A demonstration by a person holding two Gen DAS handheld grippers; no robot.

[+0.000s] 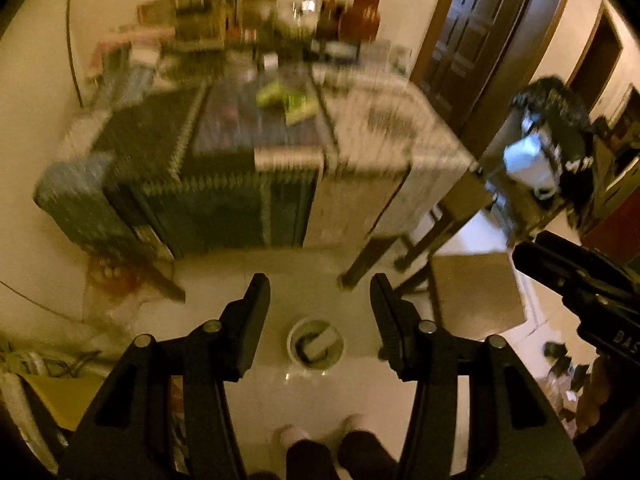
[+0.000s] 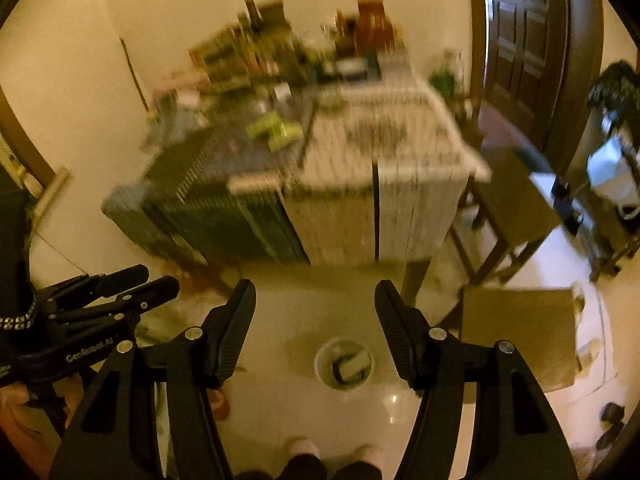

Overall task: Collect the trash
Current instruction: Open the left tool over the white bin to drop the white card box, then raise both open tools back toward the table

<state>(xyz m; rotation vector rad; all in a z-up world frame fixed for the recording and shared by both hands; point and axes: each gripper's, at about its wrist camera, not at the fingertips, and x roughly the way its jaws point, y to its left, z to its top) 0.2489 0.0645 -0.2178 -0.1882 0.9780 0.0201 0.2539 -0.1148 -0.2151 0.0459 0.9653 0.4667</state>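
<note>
A small round white trash bin (image 1: pixel 315 344) stands on the floor below both grippers, with some trash inside; it also shows in the right wrist view (image 2: pixel 344 364). Green wrappers (image 1: pixel 286 100) lie on the cluttered table top, blurred; they also show in the right wrist view (image 2: pixel 274 130). My left gripper (image 1: pixel 320 288) is open and empty, high above the bin. My right gripper (image 2: pixel 316 294) is open and empty too, beside the left one. The right gripper shows at the right edge of the left wrist view (image 1: pixel 576 280); the left gripper shows at the left of the right wrist view (image 2: pixel 132 284).
A table (image 1: pixel 360 168) draped in patterned cloth stands against the wall, its back crowded with bottles and boxes. A cardboard box (image 1: pixel 476 288) and a chair (image 2: pixel 516 196) stand to the right. A dark door (image 2: pixel 524 40) is behind. My feet (image 1: pixel 296 436) are below.
</note>
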